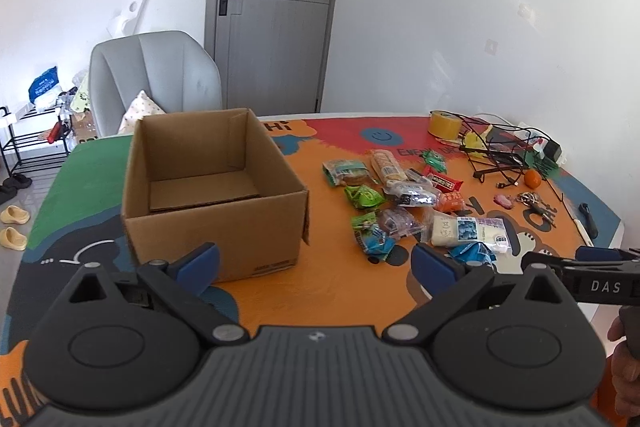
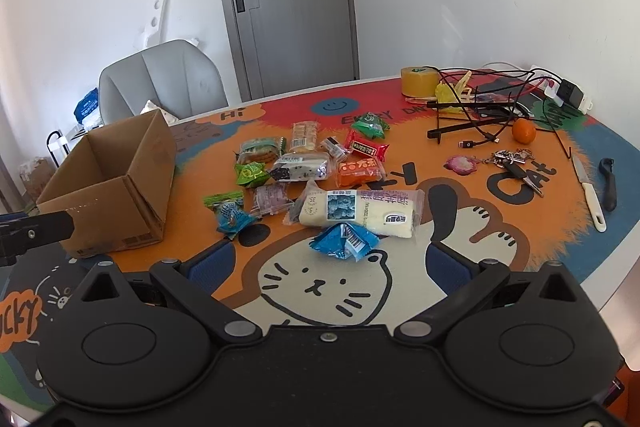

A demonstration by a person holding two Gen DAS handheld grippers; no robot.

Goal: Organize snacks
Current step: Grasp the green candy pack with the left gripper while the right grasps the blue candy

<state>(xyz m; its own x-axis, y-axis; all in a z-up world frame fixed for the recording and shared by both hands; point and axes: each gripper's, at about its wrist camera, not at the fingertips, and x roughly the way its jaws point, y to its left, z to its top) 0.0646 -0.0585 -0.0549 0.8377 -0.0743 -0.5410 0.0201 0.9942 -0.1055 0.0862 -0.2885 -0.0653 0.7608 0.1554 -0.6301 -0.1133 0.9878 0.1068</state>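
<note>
Cardboard brown open box (image 2: 116,183) empty at left, both hand-held grippers (image 1: 316,261) (image 2: 328,259) spread, holding nothing; likely to slip: crinkly blue triangular snack packet (image 2: 345,241).

Snacks (image 2: 320,179) lie right of the box (image 2: 116,183).

Open on top: cardboard box (image 1: 212,195), standing upright on the table (image 2: 460,227). Right of the box, a bare orange strip, then a dense spread of snack packets (image 2: 316,171). Farther right of the box, tangled black cables (image 2: 484,115), an orange (image 2: 524,131), keys (image 2: 516,163), a knife (image 2: 588,191).
</note>
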